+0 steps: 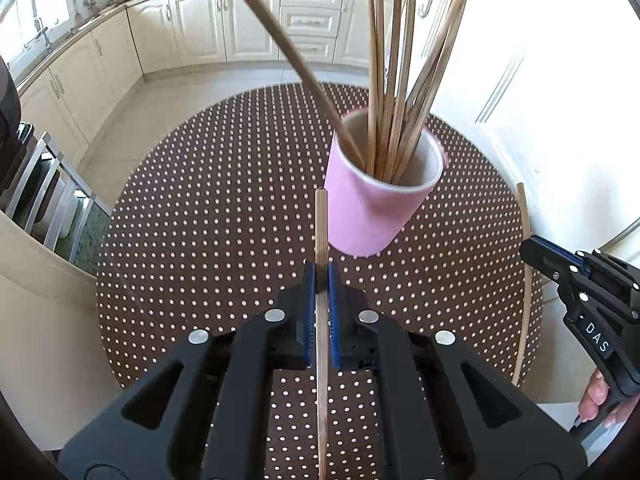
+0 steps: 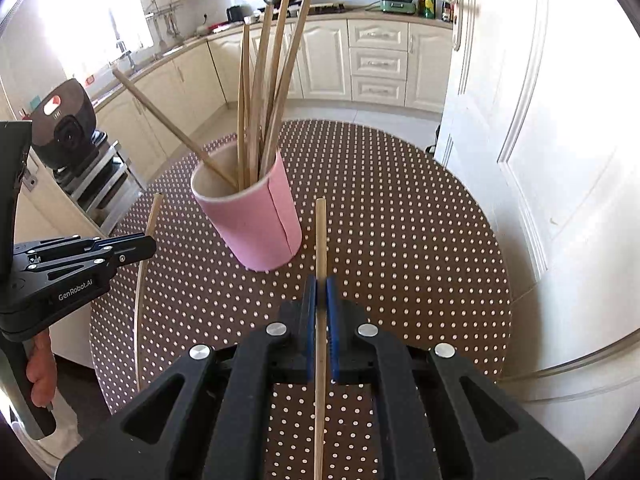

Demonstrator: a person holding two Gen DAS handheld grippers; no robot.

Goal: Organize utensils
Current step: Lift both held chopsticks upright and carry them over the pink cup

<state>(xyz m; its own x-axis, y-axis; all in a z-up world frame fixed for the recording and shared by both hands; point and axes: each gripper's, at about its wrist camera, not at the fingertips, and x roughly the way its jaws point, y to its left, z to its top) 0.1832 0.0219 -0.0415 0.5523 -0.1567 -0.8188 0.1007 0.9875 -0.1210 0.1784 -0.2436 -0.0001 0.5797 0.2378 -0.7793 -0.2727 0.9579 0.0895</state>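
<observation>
A: What is shown in the left wrist view?

B: The left tongs [image 1: 322,276] are seen clamped on a wooden chopstick [image 1: 321,232], held above a round polka-dot tabletop [image 1: 200,220]. A pink cup [image 1: 372,208] filled with upright chopsticks [image 1: 390,80] is seen just beyond. The right tongs [image 1: 532,250] are seen at the right edge.

A: And the right wrist view?

B: The right tongs [image 2: 321,286] are shown clamped on a second chopstick [image 2: 320,236], just right of the pink cup [image 2: 256,228]. The left tongs [image 2: 146,246], at the left, are seen gripping their stick [image 2: 150,220].
</observation>
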